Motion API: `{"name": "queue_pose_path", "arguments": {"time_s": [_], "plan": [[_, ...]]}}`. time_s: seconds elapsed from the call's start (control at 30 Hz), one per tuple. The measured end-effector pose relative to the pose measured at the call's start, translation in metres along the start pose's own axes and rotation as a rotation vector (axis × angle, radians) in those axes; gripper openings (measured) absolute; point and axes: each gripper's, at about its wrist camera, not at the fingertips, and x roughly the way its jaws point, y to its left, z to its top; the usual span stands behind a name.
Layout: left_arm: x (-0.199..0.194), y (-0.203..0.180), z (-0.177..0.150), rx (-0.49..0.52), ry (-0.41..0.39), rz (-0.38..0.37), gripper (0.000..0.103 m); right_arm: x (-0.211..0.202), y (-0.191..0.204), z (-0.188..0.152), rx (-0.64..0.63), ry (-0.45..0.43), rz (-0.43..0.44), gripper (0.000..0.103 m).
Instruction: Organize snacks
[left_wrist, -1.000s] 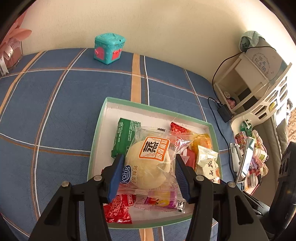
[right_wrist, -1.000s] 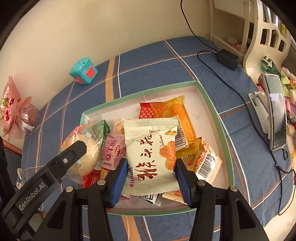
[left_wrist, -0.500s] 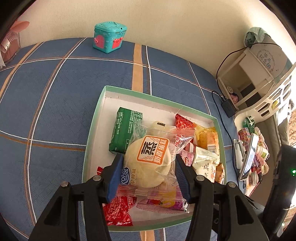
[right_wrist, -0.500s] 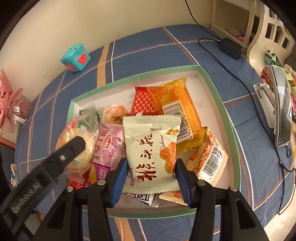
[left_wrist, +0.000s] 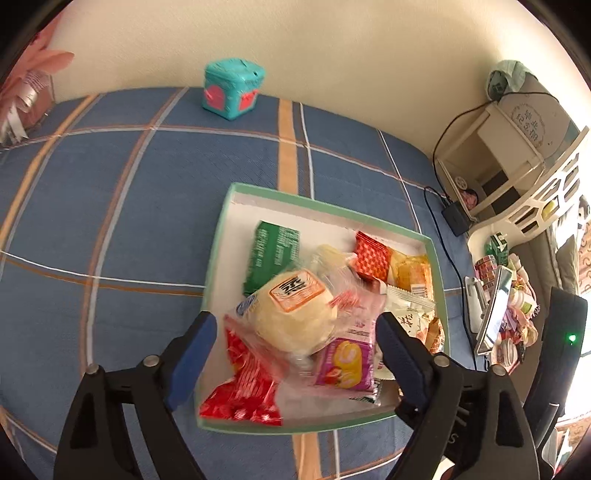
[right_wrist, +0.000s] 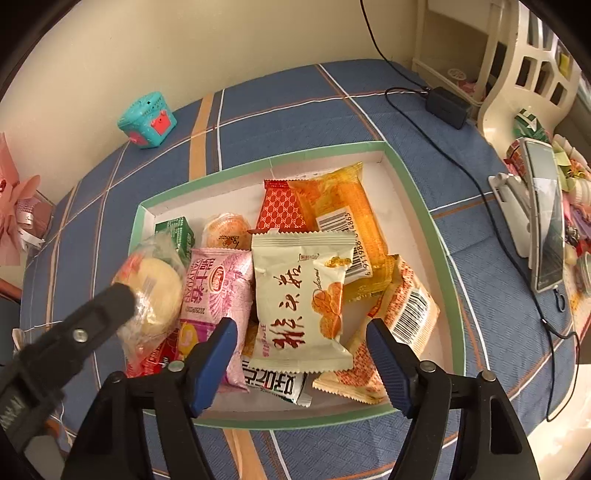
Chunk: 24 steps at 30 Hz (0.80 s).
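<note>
left gripper (left_wrist: 295, 347): jaws just spread wide, blue pads clear of the wrapper on both sides; nothing clamped; hangs over near end of tray.
right gripper (right_wrist: 297, 354): jaws just parted too, gapped off both edges of cream packet; grips nothing; near end of tray, right half.
steamed cake pack (left_wrist: 295, 314): released, lies tilted on the heap in tray's near left part; label faces up and away; roundish, no clear long axis; motion blur, so may be mid-settle.
cream packet (right_wrist: 301, 299): dropped flat on top of pile, tray centre; long axis runs near-to-far, print upright toward camera; likely let go here to stack.
red wrapper (left_wrist: 243, 391): tray near left corner, under the cake pack.
pink packet (right_wrist: 218, 295): between cake pack and cream packet, long axis near-to-far.
orange packet (right_wrist: 347, 221): tray far right, long axis near-to-far, slightly slanted.
green packet (left_wrist: 273, 254): tray far left, near wall.
tray (right_wrist: 417, 184): green rim, holds all snacks, piled rather than sorted.
teal box (left_wrist: 232, 88): well beyond tray, by wall.
</note>
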Motion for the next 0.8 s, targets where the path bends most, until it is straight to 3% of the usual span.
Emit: {"name": "queue_pose_path", "arguments": {"time_s": [0.13,0.2,0.33,0.43,0.6,0.8], "plan": [[-0.017,0.013,-0.003,-0.001,-0.038,0.053,0.097,-0.007,0.006,-0.007,-0.012,-0.012,0.002,0.078],[-0.024,0.020,-0.005,0.007,-0.054,0.125,0.103,-0.012,0.010,-0.012,-0.022,-0.019,0.006,0.087],[-0.039,0.037,-0.014,0.014,-0.075,0.238,0.103,-0.023,0.017,-0.025,-0.039,-0.045,0.026,0.092],[-0.050,0.047,-0.022,0.017,-0.102,0.300,0.103,-0.027,0.023,-0.035,-0.053,-0.057,0.039,0.103],[-0.059,0.053,-0.038,0.049,-0.106,0.450,0.103,-0.030,0.032,-0.056,-0.089,-0.056,0.041,0.103],[-0.070,0.054,-0.057,0.061,-0.102,0.525,0.103,-0.033,0.036,-0.074,-0.102,-0.052,0.054,0.103]]}}
